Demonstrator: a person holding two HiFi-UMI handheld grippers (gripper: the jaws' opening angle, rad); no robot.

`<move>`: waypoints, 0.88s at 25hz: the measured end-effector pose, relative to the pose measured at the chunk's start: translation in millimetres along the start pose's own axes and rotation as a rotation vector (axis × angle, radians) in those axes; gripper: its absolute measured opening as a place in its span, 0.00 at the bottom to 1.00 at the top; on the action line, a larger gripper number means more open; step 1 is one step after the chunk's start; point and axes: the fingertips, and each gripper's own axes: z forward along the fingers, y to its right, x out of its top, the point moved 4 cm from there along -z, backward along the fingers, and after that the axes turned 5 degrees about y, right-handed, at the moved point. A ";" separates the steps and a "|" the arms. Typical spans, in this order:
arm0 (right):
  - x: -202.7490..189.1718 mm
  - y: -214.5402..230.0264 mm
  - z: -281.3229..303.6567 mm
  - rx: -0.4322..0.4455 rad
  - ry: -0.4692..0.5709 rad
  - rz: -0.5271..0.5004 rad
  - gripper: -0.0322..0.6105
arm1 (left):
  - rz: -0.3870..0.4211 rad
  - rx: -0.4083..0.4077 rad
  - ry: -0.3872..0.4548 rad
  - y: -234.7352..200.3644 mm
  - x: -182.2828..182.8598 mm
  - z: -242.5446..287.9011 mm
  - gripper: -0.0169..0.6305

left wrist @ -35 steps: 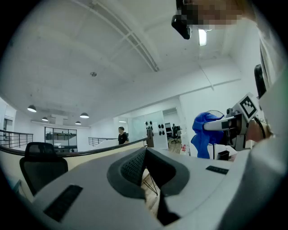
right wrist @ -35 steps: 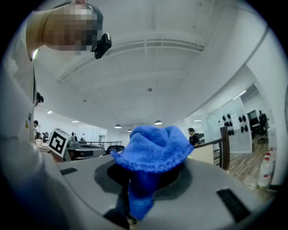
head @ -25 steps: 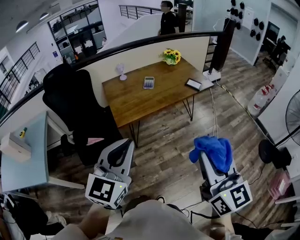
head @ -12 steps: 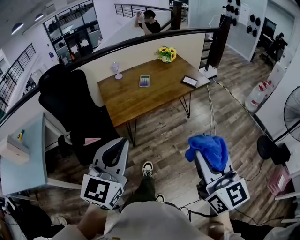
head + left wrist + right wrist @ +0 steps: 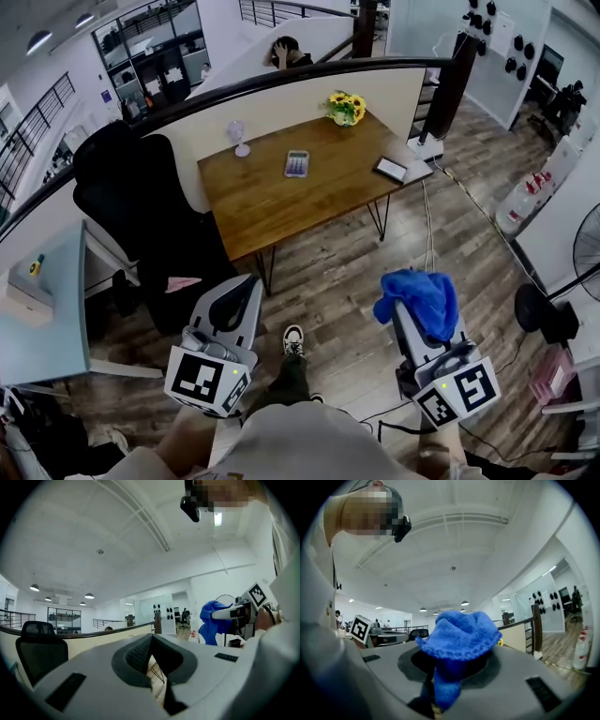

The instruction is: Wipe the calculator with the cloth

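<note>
Right gripper clamps a bunched, fluffy bright-blue cloth, folds drooping.

Fluffy blue terry cloth, matt wooden table, wood-plank floor

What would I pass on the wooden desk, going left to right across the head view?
small pale purple object → calculator → yellow flowers → dark flat tablet-like device

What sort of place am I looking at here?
Most likely an open-plan office: a wooden desk with a calculator, a black office chair, and glass-walled rooms behind.
</note>
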 end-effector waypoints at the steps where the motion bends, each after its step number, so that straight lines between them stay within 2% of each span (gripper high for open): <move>1: -1.8 4.3 9.2 0.002 -0.004 -0.001 0.25 | -0.003 0.002 -0.001 -5.9 -2.8 7.9 0.03; 12: -1.1 57.5 141.1 -0.009 -0.044 -0.018 0.26 | -0.017 -0.020 0.000 -89.6 -10.2 121.1 0.03; 22: -0.5 86.0 284.4 -0.018 -0.033 -0.037 0.26 | -0.006 -0.048 0.002 -195.0 -15.0 219.6 0.03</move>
